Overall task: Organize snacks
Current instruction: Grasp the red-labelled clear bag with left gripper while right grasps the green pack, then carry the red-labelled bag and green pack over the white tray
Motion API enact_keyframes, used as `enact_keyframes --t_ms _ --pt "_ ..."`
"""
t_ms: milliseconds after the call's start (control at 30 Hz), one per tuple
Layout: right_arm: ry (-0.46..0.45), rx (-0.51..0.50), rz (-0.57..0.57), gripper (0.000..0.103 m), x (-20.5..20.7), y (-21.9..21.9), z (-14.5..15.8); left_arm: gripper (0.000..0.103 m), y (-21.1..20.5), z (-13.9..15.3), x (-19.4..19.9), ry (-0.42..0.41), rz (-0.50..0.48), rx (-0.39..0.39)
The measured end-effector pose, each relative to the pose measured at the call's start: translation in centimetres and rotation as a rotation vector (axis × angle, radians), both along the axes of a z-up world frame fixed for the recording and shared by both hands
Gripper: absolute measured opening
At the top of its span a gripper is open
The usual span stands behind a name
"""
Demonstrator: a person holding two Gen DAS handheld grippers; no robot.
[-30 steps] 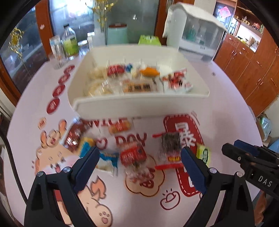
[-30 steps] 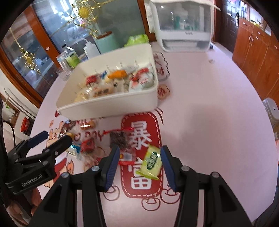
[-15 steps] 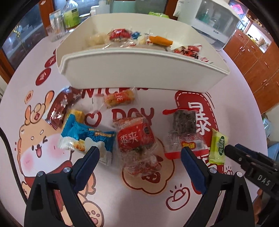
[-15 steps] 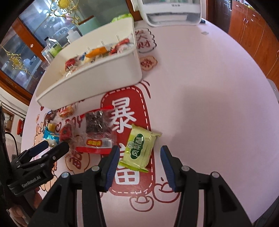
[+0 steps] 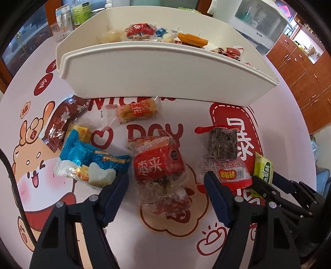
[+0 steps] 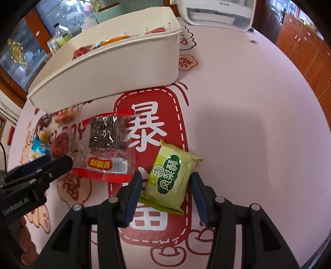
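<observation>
A white bin (image 5: 161,68) with several snacks stands at the back of the table; it also shows in the right wrist view (image 6: 115,68). Loose packets lie in front of it. My left gripper (image 5: 166,184) is open, low over a red date packet (image 5: 158,163) that lies between its fingers. My right gripper (image 6: 165,186) is open, its fingers on either side of a green pineapple-cake packet (image 6: 172,173) without touching it. A clear packet with a dark block (image 5: 224,153) lies between the two grippers and shows in the right wrist view (image 6: 105,142).
A blue cream packet (image 5: 91,163), a brown packet (image 5: 62,122), a yellow candy (image 5: 81,132) and an orange bar (image 5: 136,110) lie on the left. Bottles and glasses (image 5: 66,22) stand at the back left. A white appliance (image 6: 215,10) stands behind the bin.
Both grippers have moved down and forward toward the table. The red packet now sits between the left fingers and the green packet between the right fingers. Both stay open.
</observation>
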State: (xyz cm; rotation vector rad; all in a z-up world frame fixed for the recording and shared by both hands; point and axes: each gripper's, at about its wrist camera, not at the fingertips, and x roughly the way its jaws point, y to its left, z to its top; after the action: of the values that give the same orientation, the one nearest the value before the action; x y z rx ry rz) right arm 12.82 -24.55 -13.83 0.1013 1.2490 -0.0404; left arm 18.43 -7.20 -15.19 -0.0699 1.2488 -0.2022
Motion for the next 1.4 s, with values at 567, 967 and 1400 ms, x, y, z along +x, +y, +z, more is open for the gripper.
enact_keyframes --t_ms 567,967,1400 --pt "-0.032 -0.029 0.039 0.037 -1.4 0.2 0.0 0.048 -0.2 -0.6 0.4 -0.021 -0.019 0.045" --pt "-0.065 0.176 0.044 0.037 -3.4 0.4 2.5 0.048 2.3 3.3 -4.0 -0.047 -0.044 -0.043" --pt "-0.22 0.225 0.135 0.037 -2.0 4.0 10.3 0.048 6.1 12.6 -2.8 -0.166 -0.035 -0.099"
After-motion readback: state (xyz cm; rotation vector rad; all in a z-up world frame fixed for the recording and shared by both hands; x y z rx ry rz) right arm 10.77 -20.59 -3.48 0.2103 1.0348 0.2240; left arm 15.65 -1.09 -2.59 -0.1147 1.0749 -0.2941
